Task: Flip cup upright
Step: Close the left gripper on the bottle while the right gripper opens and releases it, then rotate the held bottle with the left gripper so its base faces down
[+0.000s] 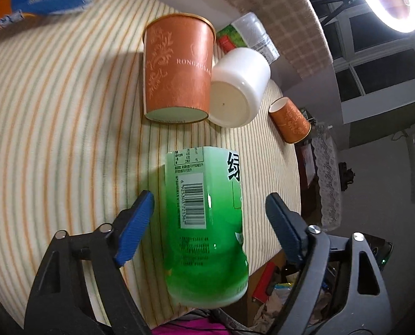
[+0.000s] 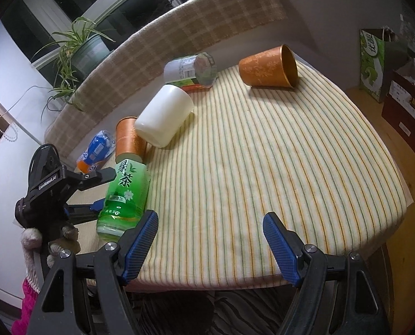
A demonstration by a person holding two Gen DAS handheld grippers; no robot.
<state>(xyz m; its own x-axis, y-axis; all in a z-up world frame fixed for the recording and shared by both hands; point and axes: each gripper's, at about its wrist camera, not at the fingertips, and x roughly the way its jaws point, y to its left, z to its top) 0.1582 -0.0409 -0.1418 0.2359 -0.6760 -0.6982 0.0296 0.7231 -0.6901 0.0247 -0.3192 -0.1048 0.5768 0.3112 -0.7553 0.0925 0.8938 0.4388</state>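
Three cups lie on their sides on the striped cloth (image 2: 263, 167). A large orange paper cup (image 1: 176, 69) lies against a white cup (image 1: 239, 89); both also show in the right wrist view, the orange one (image 2: 129, 139) and the white one (image 2: 164, 114). A second orange cup (image 2: 268, 67) lies apart at the far right, also in the left wrist view (image 1: 291, 122). My left gripper (image 1: 207, 203) is open, its fingers on either side of a green tea bottle (image 1: 207, 217) lying on the cloth. My right gripper (image 2: 210, 226) is open and empty above the cloth's near edge.
A clear bottle with a green label (image 2: 192, 68) lies behind the white cup. A blue and orange bottle (image 2: 96, 150) lies at the left. A checked backrest (image 2: 179, 36) runs behind the cloth. A plant (image 2: 76, 47), a green bag (image 2: 374, 55) and boxes (image 2: 408, 106) stand around.
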